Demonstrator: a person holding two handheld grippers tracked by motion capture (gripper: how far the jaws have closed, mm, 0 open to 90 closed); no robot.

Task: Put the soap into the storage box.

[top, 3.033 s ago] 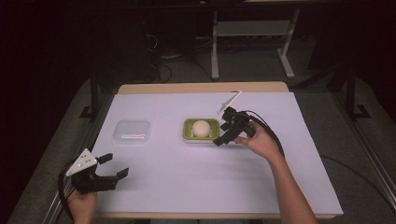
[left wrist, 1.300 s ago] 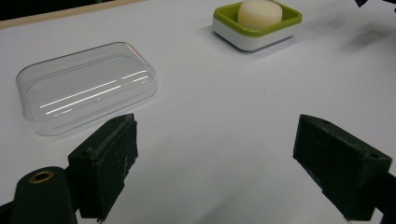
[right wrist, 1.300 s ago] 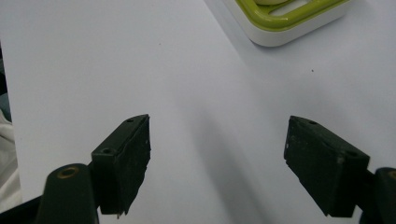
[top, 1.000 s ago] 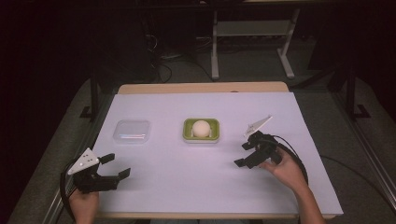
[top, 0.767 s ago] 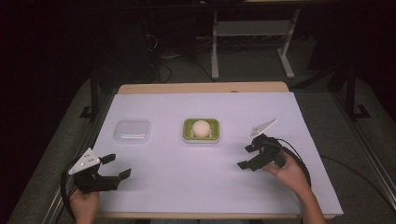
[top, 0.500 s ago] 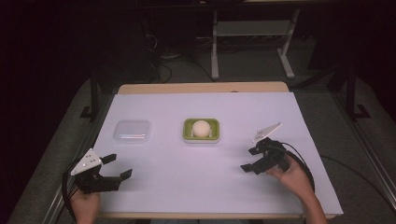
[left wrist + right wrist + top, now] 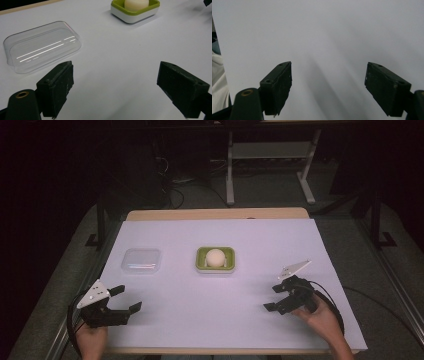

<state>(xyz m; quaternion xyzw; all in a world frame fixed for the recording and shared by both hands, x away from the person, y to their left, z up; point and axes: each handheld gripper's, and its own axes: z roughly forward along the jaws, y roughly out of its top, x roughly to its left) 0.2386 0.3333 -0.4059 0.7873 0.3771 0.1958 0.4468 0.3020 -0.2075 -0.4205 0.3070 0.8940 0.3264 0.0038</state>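
Left gripper (image 7: pixel 126 300) at the near left corner of the white tabletop (image 7: pixel 215 310), jaws spread wide and gripping nothing, grey three-cornered plate on top, held from below by the left hand (image 7: pixel 91 340). Seen along its own jaws in the left gripper view (image 7: pixel 115 90): bare white surface between them, a clear plastic lid (image 7: pixel 42 46) lying flat just beyond the left jaw, apart from it.

Right gripper (image 7: pixel 277 297) at the near right of the tabletop, also spread wide and empty, tilted so its grey plate points up and away, black cable looping behind the right hand (image 7: pixel 320 317). In the right gripper view (image 7: pixel 328 90), plain white tabletop between and past the two black jaws, soft shadows falling across it, a strip of pale cloth at the far left edge.

Farther out, near mid-table, a green soap dish (image 7: pixel 215 259) with white base, carrying a rounded cream-coloured soap (image 7: pixel 215 256); same dish at the top of the left gripper view (image 7: pixel 135 10), soap (image 7: pixel 136 3) sitting in it. Clear lid (image 7: pixel 141 260) to the dish's left in the high view, well apart from it, both well apart from either gripper. Beyond the tabletop's wooden far edge, dark floor, cables and a metal stand's legs (image 7: pixel 270 165).
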